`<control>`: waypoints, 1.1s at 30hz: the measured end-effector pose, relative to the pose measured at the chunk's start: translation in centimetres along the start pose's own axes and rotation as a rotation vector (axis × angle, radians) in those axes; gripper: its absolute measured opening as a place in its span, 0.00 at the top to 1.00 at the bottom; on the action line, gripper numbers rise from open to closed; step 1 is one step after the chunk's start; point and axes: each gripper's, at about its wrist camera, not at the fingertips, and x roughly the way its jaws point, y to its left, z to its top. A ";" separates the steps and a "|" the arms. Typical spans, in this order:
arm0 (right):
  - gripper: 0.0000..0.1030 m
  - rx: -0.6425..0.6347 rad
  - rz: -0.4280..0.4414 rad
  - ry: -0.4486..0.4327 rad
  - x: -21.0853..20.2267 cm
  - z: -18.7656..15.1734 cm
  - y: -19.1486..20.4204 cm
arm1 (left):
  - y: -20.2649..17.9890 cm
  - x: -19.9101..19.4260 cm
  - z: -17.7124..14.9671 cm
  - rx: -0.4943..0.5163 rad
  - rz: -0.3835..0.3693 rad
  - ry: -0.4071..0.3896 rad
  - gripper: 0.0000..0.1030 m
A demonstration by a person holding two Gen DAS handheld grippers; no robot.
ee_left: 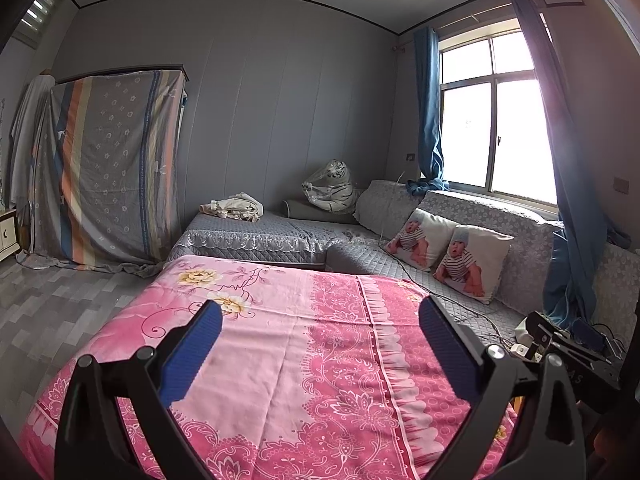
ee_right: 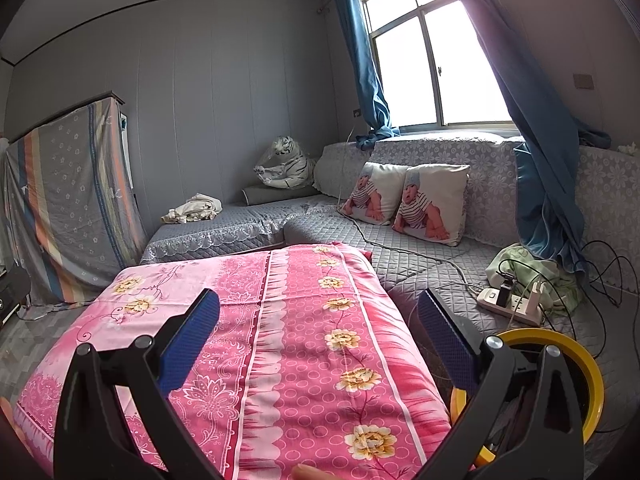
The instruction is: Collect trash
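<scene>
The left gripper has black arms, round silver screws and flat blue bumpy fingers. The right gripper looks the same, with blue fingers. A bit of skin shows below it.

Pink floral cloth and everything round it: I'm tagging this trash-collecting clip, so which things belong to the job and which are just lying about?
Job:
left claw, open, empty
right claw, open, empty
No obvious trash shows.

Lying about:
pink floral cloth
baby-print cushions
plush tiger
crumpled cream cloth
power strip
yellow ring
</scene>
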 end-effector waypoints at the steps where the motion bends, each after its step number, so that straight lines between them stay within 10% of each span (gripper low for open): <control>1: 0.08 0.000 -0.001 0.000 0.0 0.0 0.0 | 0.0 0.0 0.0 0.000 -0.002 0.000 0.08; 33: 0.08 -0.005 0.010 0.027 0.5 -0.3 0.1 | -0.3 0.0 0.2 0.003 -0.023 0.004 0.08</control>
